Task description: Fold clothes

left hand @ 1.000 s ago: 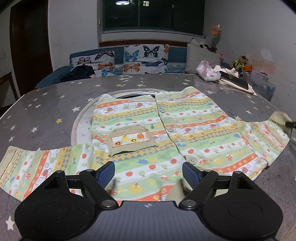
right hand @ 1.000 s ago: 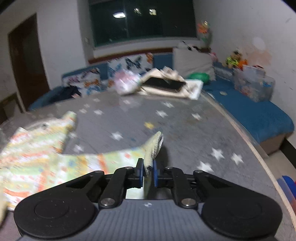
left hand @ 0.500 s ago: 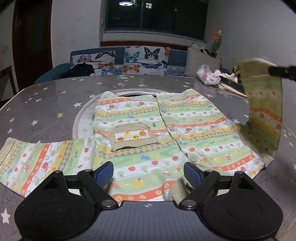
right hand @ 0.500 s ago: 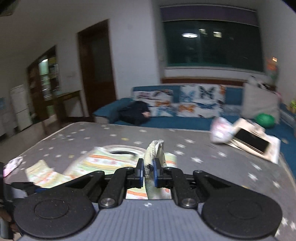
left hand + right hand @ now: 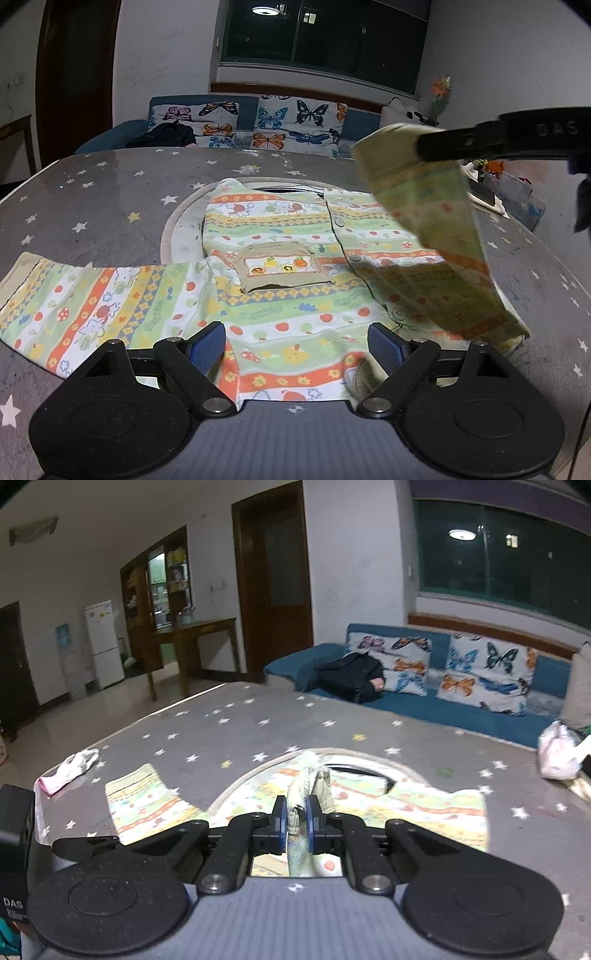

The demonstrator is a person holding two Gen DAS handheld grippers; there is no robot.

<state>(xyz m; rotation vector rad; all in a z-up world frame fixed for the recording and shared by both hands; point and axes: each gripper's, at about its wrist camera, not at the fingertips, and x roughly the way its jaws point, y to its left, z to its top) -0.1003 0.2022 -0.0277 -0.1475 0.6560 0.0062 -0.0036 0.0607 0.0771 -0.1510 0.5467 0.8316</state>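
A striped kid's shirt (image 5: 288, 295) is laid out flat on the grey star-print table (image 5: 92, 206), front side up, with a little tan chest pocket (image 5: 282, 267) stitched on. The pocket is printed with small fruit pictures on its band; whether anything is tucked inside can't be told. The shirt's collar end is draped over a round inset ring (image 5: 173, 229) in the tabletop.

The right sleeve (image 5: 432, 221) is lifted clear of the table and angled across over the shirt body, its tan cuff pinched in the right gripper (image 5: 297, 814). In the right wrist view the blue pads are seen clamped tight on the bunched cuff fabric (no gap visible at all). The other sleeve (image 5: 85, 299) is spread flat out to the side on the table.

The left gripper (image 5: 297, 345) is held just above the shirt's near hem with its jaws spread wide, nothing between them, blue pads (image 5: 207, 343) well apart.

Farther back, a clear storage bin (image 5: 521, 201) is parked at the table's far right edge; something is stacked in it, but it's too blurry to name. A pink and white plastic bag (image 5: 557, 751) is sat near that end too, and a small pink cloth (image 5: 70, 770) is lying at the opposite edge. A dark bag (image 5: 351, 677) is left on the blue sofa (image 5: 480, 716) beside the butterfly cushions (image 5: 487, 677).
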